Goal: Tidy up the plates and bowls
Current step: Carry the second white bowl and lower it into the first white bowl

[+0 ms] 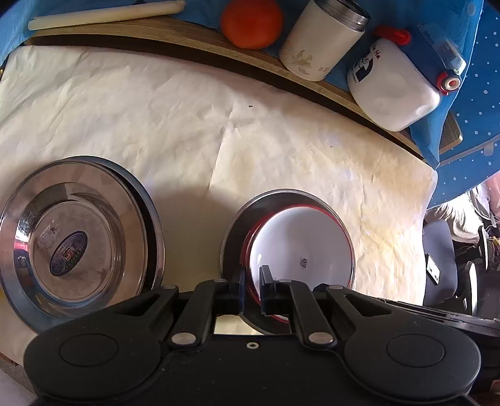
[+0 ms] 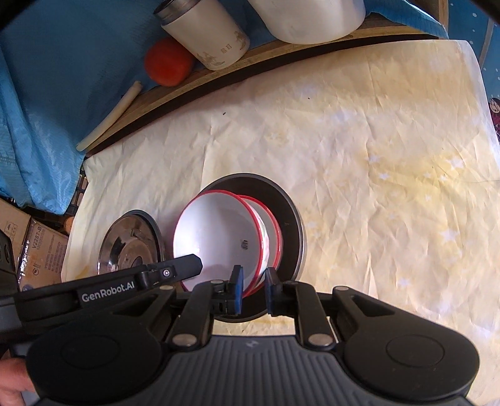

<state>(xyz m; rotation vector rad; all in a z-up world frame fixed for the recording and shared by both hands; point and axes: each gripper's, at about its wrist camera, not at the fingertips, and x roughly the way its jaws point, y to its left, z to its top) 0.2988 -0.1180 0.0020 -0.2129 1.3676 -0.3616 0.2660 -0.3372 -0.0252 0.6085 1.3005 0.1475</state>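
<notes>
On the surface: we see white bowls stacked in a steel plate.
Left gripper: jaws clamp the top bowl's rim.
Right gripper: jaws clamp the bowls' rim.

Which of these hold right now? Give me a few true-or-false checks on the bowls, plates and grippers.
1. The white bowls have red rims. True.
2. The bowls are over bare paper. False: a steel plate lies under them.
3. The left gripper is closed on the bowls' rim. True.
4. The orange fruit lies inside a bowl. False: it is at the far edge, beside the white canister.
5. The right gripper hangs wide open. False: it is closed on the rim.
</notes>
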